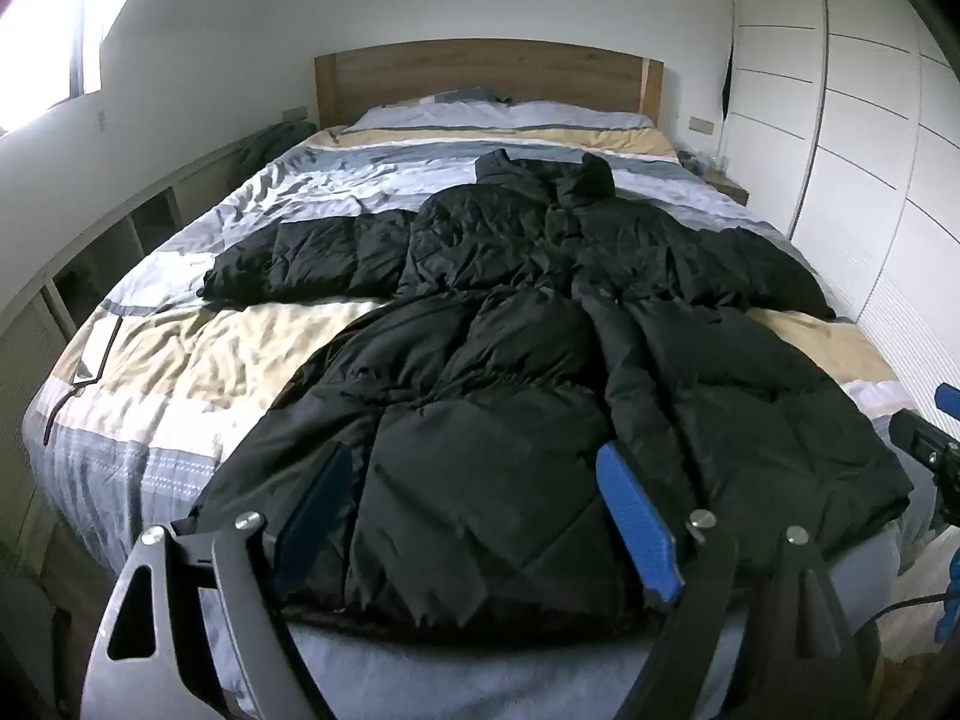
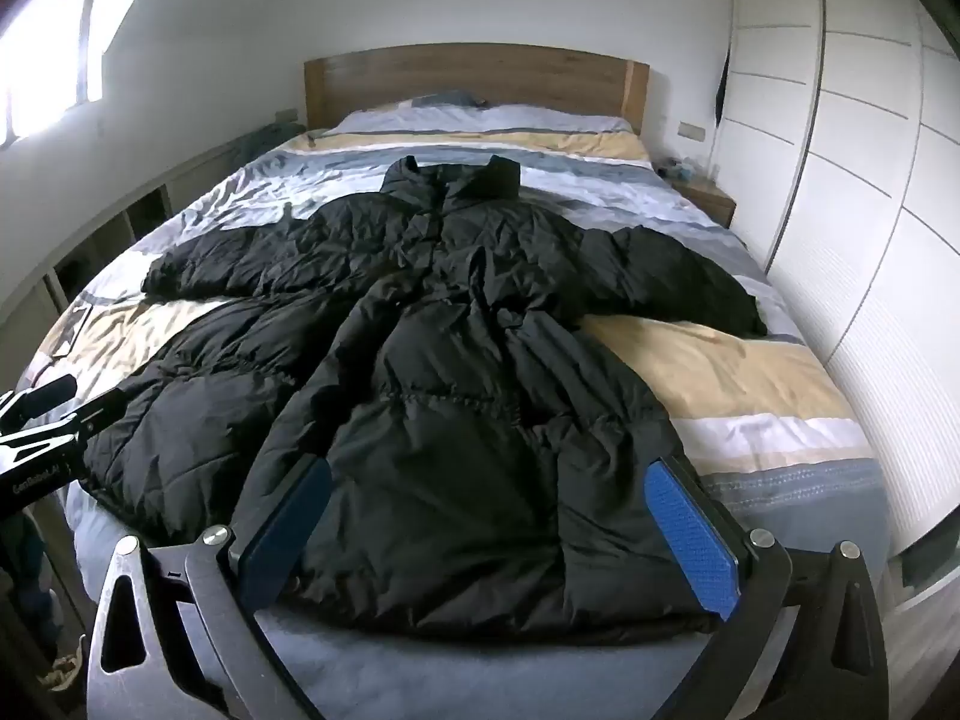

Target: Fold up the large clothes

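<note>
The left gripper (image 1: 474,516) is held with its jaws spread wide, the blue pads (image 1: 637,525) parted over the hem of the black puffer coat (image 1: 510,372) and closed on nothing. In the right wrist view the right gripper (image 2: 489,531) is likewise seen with its jaws spread, one blue-padded finger (image 2: 690,534) at 4 o'clock and the other at 8 o'clock of the frame, the coat's (image 2: 432,360) lower edge lying between them; whether the pads touch the fabric cannot be told.

The coat is laid flat, front up, on the bed (image 1: 198,360), its hem toward 6 o'clock at the foot and its collar toward 12 o'clock, pointing at the headboard (image 1: 486,75). Both sleeves are stretched outward (one toward 9 o'clock, the other toward 3 o'clock), so that a broad cross shape is formed. The quilted surface is wrinkled and puffed.

The coat is borne by a striped duvet (image 2: 750,372) in bands of grey, white and yellow. Pillows (image 2: 480,117) are seen at 12 o'clock against the wooden headboard. At 3 o'clock a white wardrobe (image 2: 870,180) is ranged along the wall, with a small wooden nightstand (image 2: 711,198) beside the bed's head. At 9 o'clock low open shelving (image 1: 108,240) runs beneath a bright window (image 1: 42,30). Part of the right tool is caught at 3 o'clock of the left wrist view.
</note>
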Motion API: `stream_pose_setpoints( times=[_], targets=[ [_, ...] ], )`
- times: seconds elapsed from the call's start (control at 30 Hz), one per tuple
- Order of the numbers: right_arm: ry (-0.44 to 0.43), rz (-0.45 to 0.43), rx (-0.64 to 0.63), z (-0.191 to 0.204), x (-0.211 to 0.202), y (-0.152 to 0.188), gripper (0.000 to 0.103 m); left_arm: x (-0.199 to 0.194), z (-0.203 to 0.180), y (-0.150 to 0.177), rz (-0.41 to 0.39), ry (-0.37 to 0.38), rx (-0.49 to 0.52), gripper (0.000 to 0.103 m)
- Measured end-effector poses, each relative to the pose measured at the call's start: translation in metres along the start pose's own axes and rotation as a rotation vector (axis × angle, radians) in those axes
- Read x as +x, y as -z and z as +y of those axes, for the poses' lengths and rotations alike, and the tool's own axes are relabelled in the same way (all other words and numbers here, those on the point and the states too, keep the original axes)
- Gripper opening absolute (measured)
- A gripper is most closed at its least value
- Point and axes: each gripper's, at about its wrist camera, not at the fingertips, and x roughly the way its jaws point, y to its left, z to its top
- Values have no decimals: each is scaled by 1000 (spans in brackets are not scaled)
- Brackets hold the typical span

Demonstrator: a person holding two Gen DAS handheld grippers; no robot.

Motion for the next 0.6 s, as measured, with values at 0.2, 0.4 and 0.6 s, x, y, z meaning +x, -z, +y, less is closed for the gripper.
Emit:
stream_pose_setpoints(
  times=[0.2, 0.4, 0.6],
  targets=[
    [1, -2, 3, -2, -1, 1, 103, 0, 1, 0, 6, -1, 4, 83],
    [-10, -6, 12, -2, -2, 2, 103, 0, 0, 0, 5, -10, 8, 83],
    [-9, -4, 12, -2, -1, 4, 103, 0, 0, -1, 9, -9, 9, 83]
  ],
)
